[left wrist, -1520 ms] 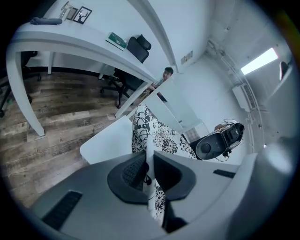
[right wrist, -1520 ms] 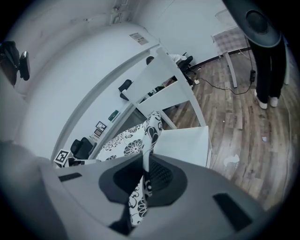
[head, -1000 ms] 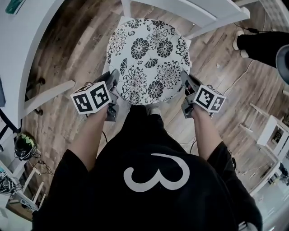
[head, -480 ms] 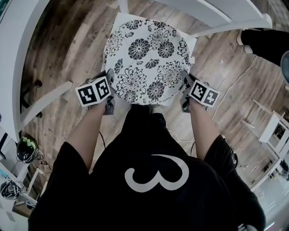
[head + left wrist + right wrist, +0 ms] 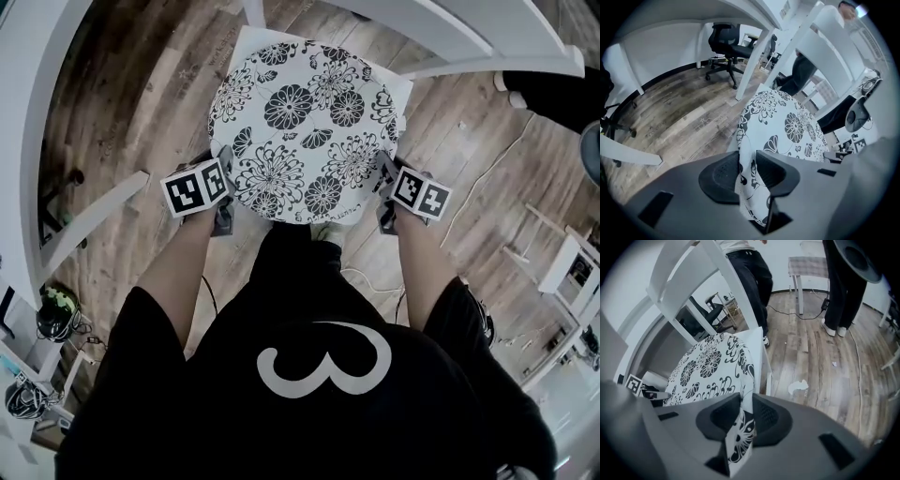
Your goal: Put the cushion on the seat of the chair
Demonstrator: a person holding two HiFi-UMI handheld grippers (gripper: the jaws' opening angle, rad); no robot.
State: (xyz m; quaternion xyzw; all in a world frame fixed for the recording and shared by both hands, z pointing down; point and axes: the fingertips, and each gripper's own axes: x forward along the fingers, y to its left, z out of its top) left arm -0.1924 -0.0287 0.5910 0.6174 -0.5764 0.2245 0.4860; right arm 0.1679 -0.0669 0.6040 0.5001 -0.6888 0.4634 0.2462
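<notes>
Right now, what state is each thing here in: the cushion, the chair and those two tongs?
Cushion: lying flat on the chair seat.
Chair seat: mostly covered by the cushion, white corners showing.
Left tongs: jaws have just been opening, cushion edge loose between them.
Right tongs: jaws have just been opening too, cushion edge between them.

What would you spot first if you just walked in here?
The round black-and-white flowery cushion, lying on the white chair at top middle of the head view. Then the left gripper and right gripper at its near edge, jaws just opening with the cushion's rim between them.
</notes>
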